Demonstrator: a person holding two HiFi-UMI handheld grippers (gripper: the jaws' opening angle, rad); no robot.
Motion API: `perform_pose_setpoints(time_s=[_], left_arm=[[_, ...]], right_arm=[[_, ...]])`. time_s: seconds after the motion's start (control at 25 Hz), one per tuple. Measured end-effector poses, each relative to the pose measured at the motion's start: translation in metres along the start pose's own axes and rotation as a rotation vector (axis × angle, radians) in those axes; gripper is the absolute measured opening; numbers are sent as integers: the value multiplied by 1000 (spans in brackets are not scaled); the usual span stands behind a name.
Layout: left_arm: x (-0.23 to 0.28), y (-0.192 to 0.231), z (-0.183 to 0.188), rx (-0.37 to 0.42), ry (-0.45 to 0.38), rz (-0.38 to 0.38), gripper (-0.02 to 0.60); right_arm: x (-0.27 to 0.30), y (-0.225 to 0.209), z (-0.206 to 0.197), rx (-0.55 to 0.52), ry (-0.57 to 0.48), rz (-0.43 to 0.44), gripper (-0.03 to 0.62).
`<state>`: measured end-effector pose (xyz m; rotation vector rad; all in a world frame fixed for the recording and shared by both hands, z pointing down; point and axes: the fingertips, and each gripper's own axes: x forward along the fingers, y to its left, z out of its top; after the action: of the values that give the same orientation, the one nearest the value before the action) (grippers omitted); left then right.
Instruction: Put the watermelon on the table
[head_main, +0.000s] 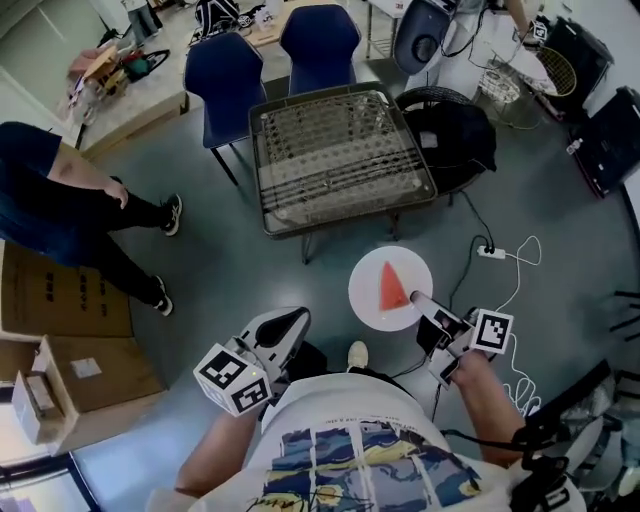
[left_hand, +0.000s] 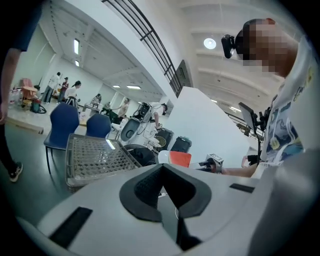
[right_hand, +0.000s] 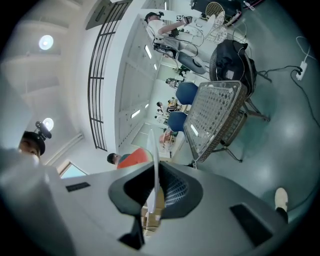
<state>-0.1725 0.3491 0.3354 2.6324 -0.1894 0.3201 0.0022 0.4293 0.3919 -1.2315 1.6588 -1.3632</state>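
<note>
- The right gripper (head_main: 420, 300) is clamping its jaws on the near rim of a round white plate (head_main: 365, 287); in the right gripper view the plate is showing edge-on between the two dark pads.
- A wedge-shaped watermelon slice (head_main: 393, 287) is lying on the middle of the plate, its point facing the table.
- The plate is hanging over the grey floor (head_main: 250, 270), just in front of the person's shoe (head_main: 357, 354) and short of the wire-mesh table (head_main: 335, 160), touching no part of it.
- The left gripper (head_main: 292, 320) is pointing toward the table from the person's left side; its jaws are sitting close together with nothing between them.
- Two blue chairs (head_main: 225, 75) are standing at the far side of the table, and a round black chair (head_main: 450, 135) is standing at its right.
- A bystander in dark clothes (head_main: 60, 195) is standing at the left, beside cardboard boxes (head_main: 60, 295).
- A white power strip (head_main: 491, 252) with its cable is lying on the floor to the right of the plate.
</note>
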Motion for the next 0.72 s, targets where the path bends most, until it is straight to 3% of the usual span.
perform_pose_setpoints(time_s=[0.28, 0.48, 0.72], left_arm=[[40, 59, 25, -24, 39, 12, 8], [63, 118, 66, 4, 34, -2, 8], [67, 173, 98, 8, 40, -18, 8]], right_arm=[[62, -28, 58, 15, 12, -9, 25], [130, -45, 98, 17, 20, -25, 25], [204, -62, 142, 0, 10, -35, 25]])
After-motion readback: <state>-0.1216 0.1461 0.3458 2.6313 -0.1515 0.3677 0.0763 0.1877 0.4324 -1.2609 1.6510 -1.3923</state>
